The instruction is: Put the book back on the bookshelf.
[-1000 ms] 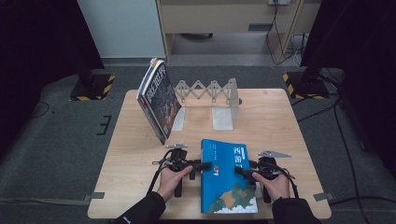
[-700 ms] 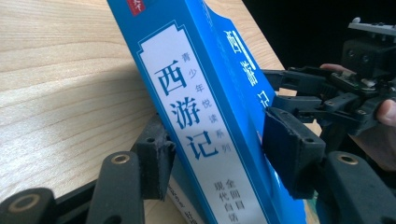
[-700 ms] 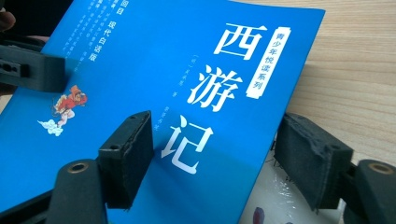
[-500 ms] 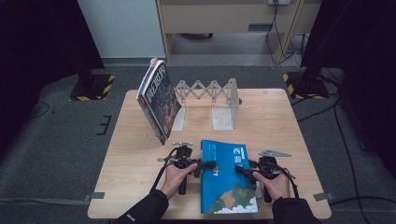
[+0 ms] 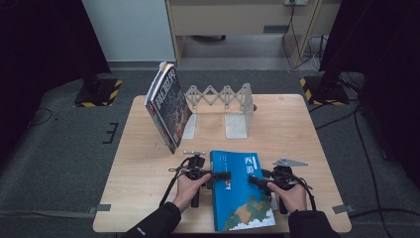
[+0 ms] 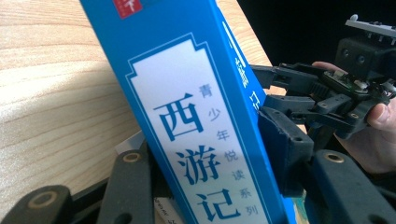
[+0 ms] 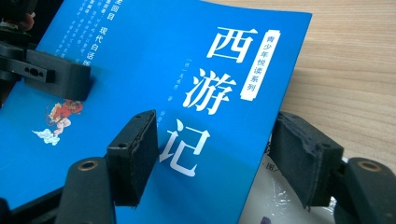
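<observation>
Since the earlier high frames, my left gripper has slid inward from the table onto the left edge of the blue book, its jaws just closing with that edge between them; the book has stayed flat at the near edge of the wooden table.

Item 1, blue book: lies on the table between my two hands, cover up, white characters along its right side.

Item 2, left gripper: in the left gripper view the book runs between the two black jaws, one under the cover, one above; whether the pads already press I cannot tell. That view also shows the other hand's gripper at the far edge.

Item 3, right gripper: the right gripper view shows jaws spread, one pad over the cover, one off the right edge, the book between them; their last small closing is slight, and I cannot tell if they pinch.

Item 4, second book: seen in the high view, leaning upright against a grey metal expanding bookend at the table's far side, well apart from the blue one.

Item 5, surroundings: light wood top, grey floor, dark curtains both sides, yellow-black taped stand bases, a pale cabinet behind.
</observation>
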### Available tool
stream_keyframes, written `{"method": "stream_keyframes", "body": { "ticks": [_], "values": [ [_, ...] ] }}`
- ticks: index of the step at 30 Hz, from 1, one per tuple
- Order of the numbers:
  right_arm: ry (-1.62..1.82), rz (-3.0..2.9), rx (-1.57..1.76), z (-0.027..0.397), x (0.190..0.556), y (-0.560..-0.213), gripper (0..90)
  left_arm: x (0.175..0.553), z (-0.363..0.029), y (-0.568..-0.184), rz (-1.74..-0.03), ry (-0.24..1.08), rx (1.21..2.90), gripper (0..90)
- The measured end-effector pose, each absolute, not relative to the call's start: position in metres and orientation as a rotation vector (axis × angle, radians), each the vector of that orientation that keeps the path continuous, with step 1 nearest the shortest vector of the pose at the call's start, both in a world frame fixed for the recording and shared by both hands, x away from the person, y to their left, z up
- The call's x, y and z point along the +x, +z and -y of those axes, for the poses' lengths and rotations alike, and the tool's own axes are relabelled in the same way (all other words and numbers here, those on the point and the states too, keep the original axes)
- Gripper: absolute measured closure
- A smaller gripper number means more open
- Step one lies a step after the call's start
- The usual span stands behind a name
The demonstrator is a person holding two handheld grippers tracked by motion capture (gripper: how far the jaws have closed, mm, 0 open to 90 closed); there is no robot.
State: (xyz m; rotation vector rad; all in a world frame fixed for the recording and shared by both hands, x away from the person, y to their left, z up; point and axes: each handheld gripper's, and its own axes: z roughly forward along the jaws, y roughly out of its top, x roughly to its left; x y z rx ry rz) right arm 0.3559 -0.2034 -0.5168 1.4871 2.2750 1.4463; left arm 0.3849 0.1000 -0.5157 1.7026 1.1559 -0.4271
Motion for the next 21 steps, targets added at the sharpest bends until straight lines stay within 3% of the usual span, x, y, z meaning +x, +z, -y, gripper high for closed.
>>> {"method": "stream_keyframes", "body": {
  "ticks": [21],
  "values": [
    [1.478,-2.306,1.527,0.204,0.35,-0.516,26.5,0.382,-0.104,-0.495,-1.145,-0.383,1.733,54.2]
  ]
}}
